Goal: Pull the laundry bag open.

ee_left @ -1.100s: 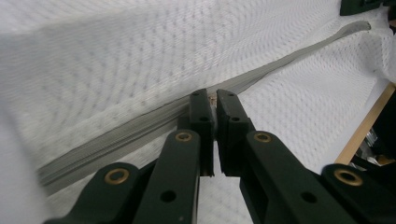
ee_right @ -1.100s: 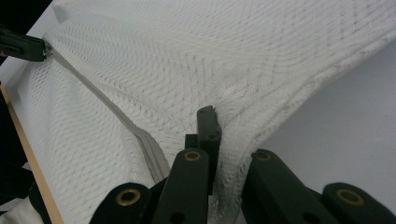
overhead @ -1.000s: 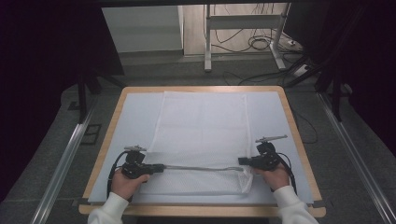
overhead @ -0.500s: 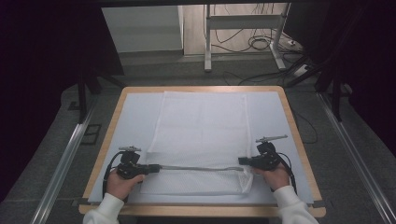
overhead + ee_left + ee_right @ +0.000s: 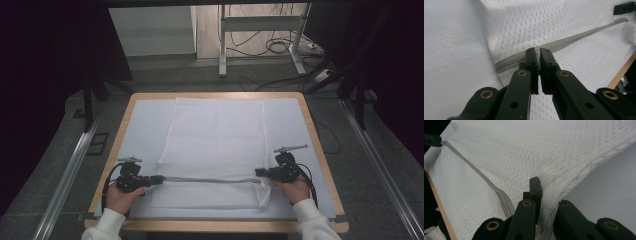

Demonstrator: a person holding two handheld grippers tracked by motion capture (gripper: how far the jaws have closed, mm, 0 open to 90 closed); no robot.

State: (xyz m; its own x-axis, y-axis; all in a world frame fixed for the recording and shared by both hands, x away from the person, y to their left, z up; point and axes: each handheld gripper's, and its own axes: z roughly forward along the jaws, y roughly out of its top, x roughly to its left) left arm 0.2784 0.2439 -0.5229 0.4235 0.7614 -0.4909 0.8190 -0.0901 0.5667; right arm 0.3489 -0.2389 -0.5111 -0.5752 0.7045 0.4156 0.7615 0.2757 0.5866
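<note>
- Your left gripper (image 5: 150,179) has slid toward the left edge of the high view since the earlier frames, drawing the zipper pull (image 5: 538,53) along the grey zipper (image 5: 210,180); your right gripper (image 5: 264,173) has kept its place.
- Your left gripper's jaws stand nearly together, pinched on the zipper pull at the left end of the zipper line.
- Your right gripper's jaws are clamped on the right-hand corner of the mesh laundry bag (image 5: 215,145), and the fabric bunches up between them in the right gripper view.
- You find the bag lying flat on the white mat (image 5: 145,125), in the middle of the wooden table (image 5: 312,125), with the zipper running across its lower part near the bottom of the frame.
- You appear close to finishing the zipper run: the pull sits just short of the bag's left edge.
- Whether the teeth behind the pull are joined or parted, you can't tell from these views.
- Left for you: the last bit of travel, then letting go on both sides.
</note>
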